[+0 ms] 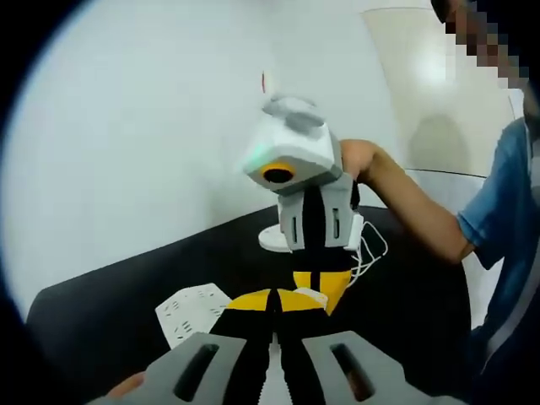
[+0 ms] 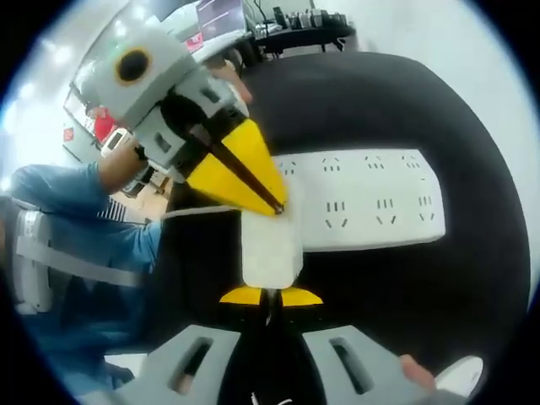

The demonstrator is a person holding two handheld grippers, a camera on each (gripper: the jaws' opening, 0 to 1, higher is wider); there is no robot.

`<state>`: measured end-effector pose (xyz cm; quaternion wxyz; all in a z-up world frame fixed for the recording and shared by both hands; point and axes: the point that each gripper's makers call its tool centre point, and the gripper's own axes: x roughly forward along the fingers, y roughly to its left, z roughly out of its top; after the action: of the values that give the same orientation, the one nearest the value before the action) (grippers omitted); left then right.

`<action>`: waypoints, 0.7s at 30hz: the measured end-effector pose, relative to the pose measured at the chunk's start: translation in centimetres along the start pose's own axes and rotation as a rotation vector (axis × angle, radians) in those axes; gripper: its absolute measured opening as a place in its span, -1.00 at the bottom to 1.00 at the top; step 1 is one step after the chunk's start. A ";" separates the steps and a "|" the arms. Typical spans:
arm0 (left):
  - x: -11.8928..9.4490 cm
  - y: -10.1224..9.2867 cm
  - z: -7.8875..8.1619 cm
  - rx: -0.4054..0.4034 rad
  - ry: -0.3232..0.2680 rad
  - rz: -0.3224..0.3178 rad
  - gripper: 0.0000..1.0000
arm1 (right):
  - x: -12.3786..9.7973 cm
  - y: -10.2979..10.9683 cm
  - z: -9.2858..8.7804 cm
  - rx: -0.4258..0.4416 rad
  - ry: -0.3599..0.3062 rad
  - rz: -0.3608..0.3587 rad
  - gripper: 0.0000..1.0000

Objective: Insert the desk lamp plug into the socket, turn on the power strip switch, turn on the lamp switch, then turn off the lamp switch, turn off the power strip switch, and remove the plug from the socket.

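In the right gripper view a white plug (image 2: 270, 249) sits at the left end of the white power strip (image 2: 371, 202). My right gripper (image 2: 270, 296) is shut on its near end. I cannot tell whether its pins are in a socket. My left gripper (image 2: 281, 205) reaches in from the upper left, yellow jaws shut, its tip touching the plug's far end at the strip. In the left gripper view my left gripper (image 1: 272, 297) is shut low in the middle. The right gripper (image 1: 323, 297) points down just beside it, and the power strip (image 1: 190, 314) lies to the left.
The black table (image 1: 110, 287) ends at a white wall. The lamp's white base (image 1: 272, 240) and its looped white cable (image 1: 374, 249) stand behind the grippers. A person's arm (image 1: 405, 202) and blue sleeve (image 2: 76, 228) are close by. Desks with monitors (image 2: 253, 17) lie beyond.
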<state>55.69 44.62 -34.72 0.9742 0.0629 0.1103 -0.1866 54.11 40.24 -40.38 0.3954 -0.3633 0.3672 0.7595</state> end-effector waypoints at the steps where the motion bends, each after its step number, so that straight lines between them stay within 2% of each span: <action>1: 0.0 0.1 0.0 -0.004 -0.003 0.001 -1.00 | 0.0 0.0 0.1 -0.001 -0.005 -0.004 -0.86; 6: 0.5 -0.3 0.0 0.016 -0.015 0.011 -1.00 | 0.2 -0.1 -0.2 0.001 -0.001 -0.007 -0.86; 10: 1.0 -0.7 0.1 0.019 -0.015 -0.003 -1.00 | 0.8 -0.1 -1.0 0.012 0.030 0.014 -0.86; 14: 0.9 -0.6 0.0 0.036 -0.004 0.005 -1.00 | 0.7 0.0 -1.0 0.017 0.026 0.028 -0.86; 17: 0.7 -0.3 0.0 0.037 -0.002 0.005 -1.00 | 0.4 0.2 -0.7 -0.002 0.015 0.015 -0.86; 19: 0.2 0.1 -0.1 0.025 -0.003 0.014 -1.00 | -0.2 0.2 0.3 -0.012 -0.026 -0.004 -0.86; 20: -0.1 0.5 -0.1 -0.015 -0.015 0.019 -1.00 | -0.3 0.5 0.5 -0.016 -0.036 0.003 -0.86; 21: -0.1 0.5 -0.1 -0.015 -0.024 0.008 -1.00 | -0.2 0.3 0.5 -0.032 -0.031 -0.010 -0.86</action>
<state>55.76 45.17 -34.75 0.9767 0.0537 0.0996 -0.1824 53.77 40.49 -39.86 0.3989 -0.3594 0.3469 0.7690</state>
